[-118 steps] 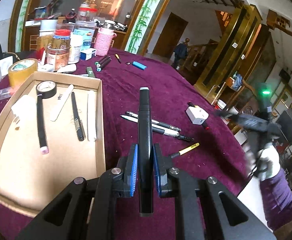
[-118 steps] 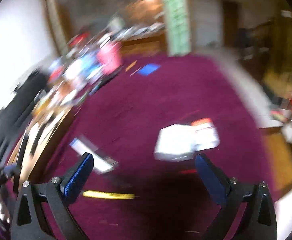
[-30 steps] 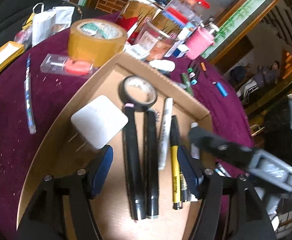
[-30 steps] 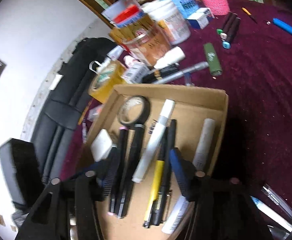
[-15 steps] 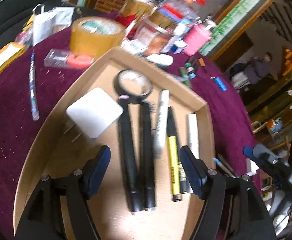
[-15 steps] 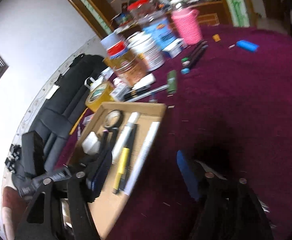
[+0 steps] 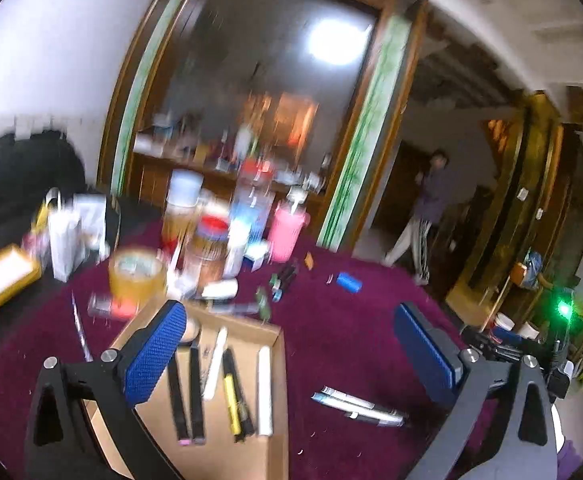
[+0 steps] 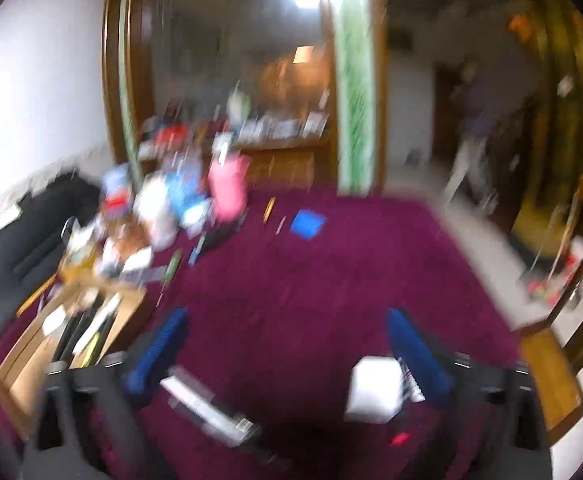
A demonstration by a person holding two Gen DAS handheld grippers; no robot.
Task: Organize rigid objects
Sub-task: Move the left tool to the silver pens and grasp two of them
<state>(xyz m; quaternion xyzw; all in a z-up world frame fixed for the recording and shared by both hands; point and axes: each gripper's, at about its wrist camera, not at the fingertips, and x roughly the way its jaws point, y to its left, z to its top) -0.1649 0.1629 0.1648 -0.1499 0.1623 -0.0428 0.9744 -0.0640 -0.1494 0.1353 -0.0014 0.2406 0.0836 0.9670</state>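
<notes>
Cardboard tray (image 7: 275,360) holds aligned pens—loose pens (image 7: 357,406) and white adapter (image 8: 375,388) remain; both grippers (image 7: 289,354) (image 8: 287,354) spread, empty.

My pads (image 7: 153,354) are bright blue with a fine dotted texture, on black fingers. The tablecloth (image 7: 343,344) is deep plum. The tray (image 7: 219,452) at near left is plain brown cardboard, holding black markers (image 7: 187,396), a yellow-and-black pen (image 7: 232,400) and a white stick (image 7: 264,390). Far off stand a pink cup (image 7: 285,236) and a tan tape roll (image 7: 136,276).
</notes>
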